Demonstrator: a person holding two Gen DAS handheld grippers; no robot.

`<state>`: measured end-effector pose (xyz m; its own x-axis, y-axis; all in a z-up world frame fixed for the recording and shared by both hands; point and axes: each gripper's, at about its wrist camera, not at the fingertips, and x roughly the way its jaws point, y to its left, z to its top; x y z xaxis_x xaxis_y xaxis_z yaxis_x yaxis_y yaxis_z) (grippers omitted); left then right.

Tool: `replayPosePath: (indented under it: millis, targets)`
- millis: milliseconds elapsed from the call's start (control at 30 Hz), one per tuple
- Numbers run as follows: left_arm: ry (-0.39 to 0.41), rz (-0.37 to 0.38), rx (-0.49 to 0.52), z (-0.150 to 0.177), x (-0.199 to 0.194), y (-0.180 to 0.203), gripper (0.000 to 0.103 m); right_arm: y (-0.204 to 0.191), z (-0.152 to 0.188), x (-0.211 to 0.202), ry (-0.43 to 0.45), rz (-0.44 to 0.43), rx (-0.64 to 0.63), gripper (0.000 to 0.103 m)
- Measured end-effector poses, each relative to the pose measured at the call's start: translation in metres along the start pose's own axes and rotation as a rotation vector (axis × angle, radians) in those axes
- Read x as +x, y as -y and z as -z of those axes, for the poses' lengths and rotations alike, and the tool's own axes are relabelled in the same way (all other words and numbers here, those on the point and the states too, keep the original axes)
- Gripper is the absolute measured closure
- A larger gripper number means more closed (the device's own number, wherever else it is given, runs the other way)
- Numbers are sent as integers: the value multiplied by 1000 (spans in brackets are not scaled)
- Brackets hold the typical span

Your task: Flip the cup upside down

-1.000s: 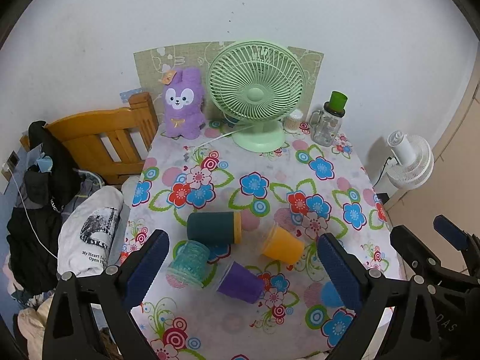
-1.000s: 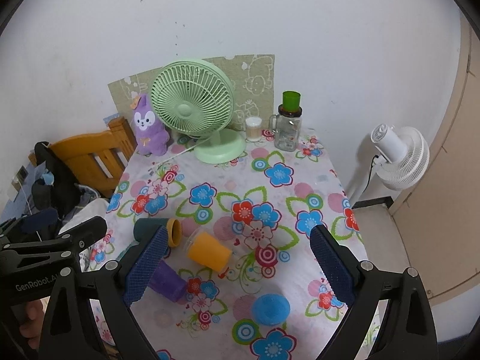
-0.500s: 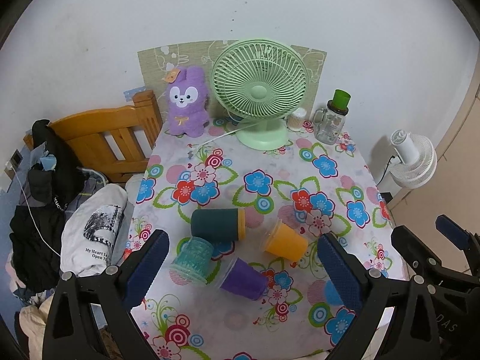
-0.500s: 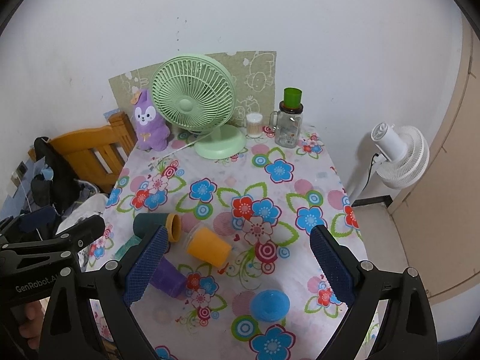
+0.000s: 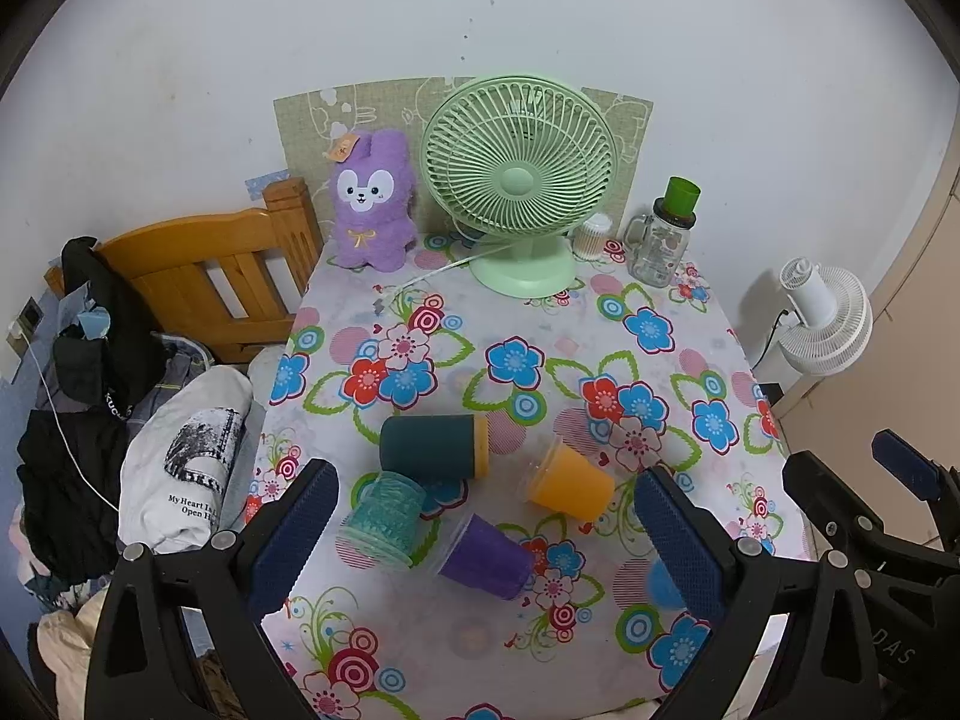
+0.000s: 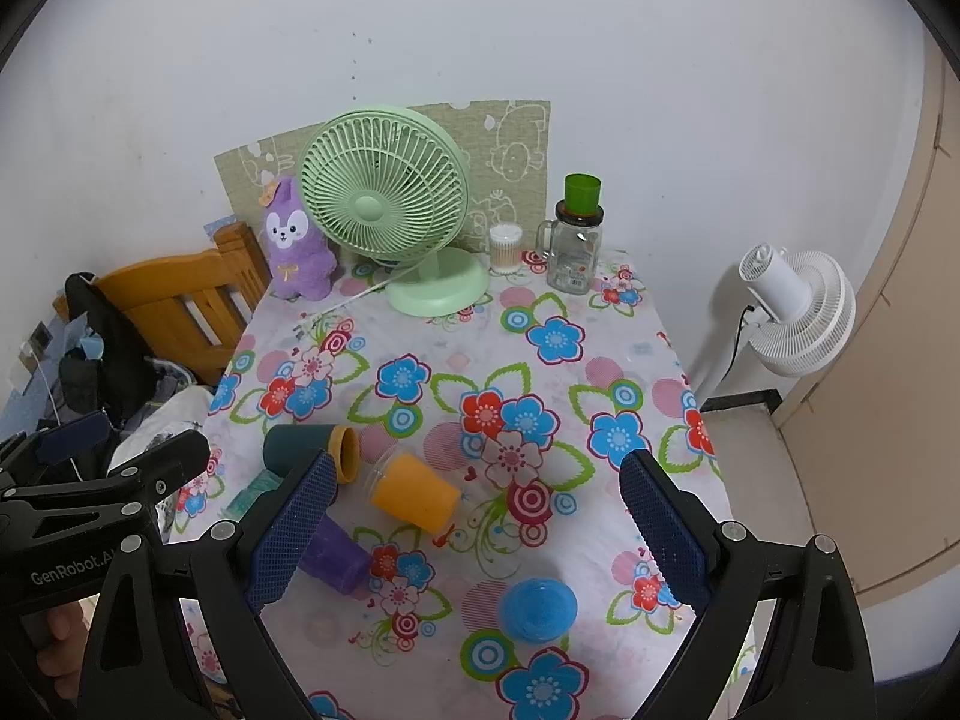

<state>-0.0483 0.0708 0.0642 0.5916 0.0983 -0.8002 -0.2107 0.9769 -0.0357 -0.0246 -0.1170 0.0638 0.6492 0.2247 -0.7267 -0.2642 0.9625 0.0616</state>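
Several cups lie on their sides on the flowered tablecloth (image 5: 516, 324): a dark teal cup with an orange rim (image 5: 432, 445) (image 6: 303, 450), an orange cup (image 5: 570, 483) (image 6: 414, 495), a purple cup (image 5: 489, 558) (image 6: 333, 558) and a clear turquoise cup (image 5: 384, 516). A blue cup (image 6: 538, 609) stands mouth down near the front edge. My left gripper (image 5: 486, 540) is open above the lying cups, holding nothing. My right gripper (image 6: 474, 531) is open above the blue cup, holding nothing.
A green desk fan (image 5: 519, 180), a purple plush toy (image 5: 372, 204), a glass jar mug with a green cup on top (image 5: 663, 234) and a cotton swab jar (image 6: 505, 247) stand at the back. A wooden chair (image 5: 216, 276) with clothes is left; a white floor fan (image 6: 792, 306) is right.
Both grippers have drawn back and up from the table, so the cups look smaller and farther. No cup has moved.
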Motion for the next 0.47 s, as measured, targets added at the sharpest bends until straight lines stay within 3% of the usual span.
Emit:
replayPosePath:
  millis: [467]
  targets:
    - [0,1,0,0,0,0,3,-1,-1,0,-1,0,1,6]
